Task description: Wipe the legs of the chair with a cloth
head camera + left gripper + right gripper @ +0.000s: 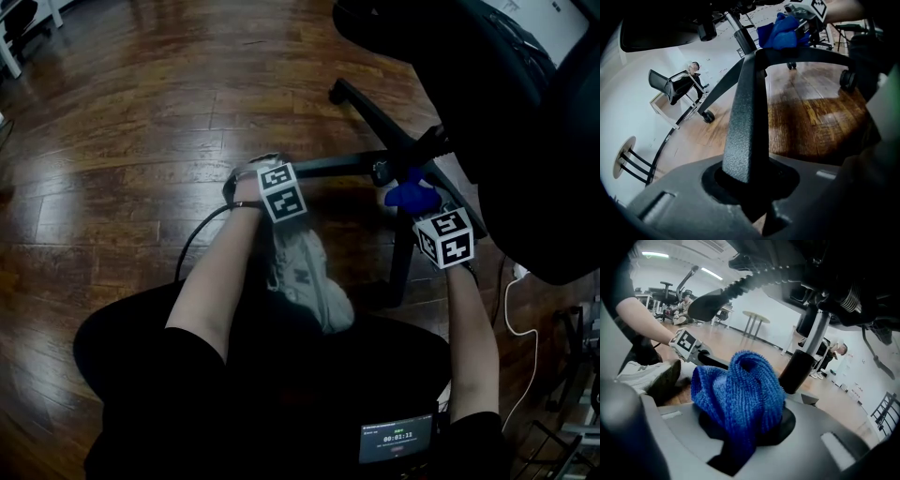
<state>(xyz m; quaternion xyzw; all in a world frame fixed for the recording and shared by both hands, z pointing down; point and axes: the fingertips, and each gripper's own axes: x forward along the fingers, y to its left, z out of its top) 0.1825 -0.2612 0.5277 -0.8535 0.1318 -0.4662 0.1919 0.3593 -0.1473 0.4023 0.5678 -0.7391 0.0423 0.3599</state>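
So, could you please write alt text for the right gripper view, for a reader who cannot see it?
A bunched blue cloth is clamped in the right hand-held gripper, close to the chair's black central column. Behind, at left, the left hand-held gripper holds a black chair leg beside a grey shoe on a wooden floor.

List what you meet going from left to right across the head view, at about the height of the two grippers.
The left gripper → chair leg → blue cloth → white cable near the right edge.
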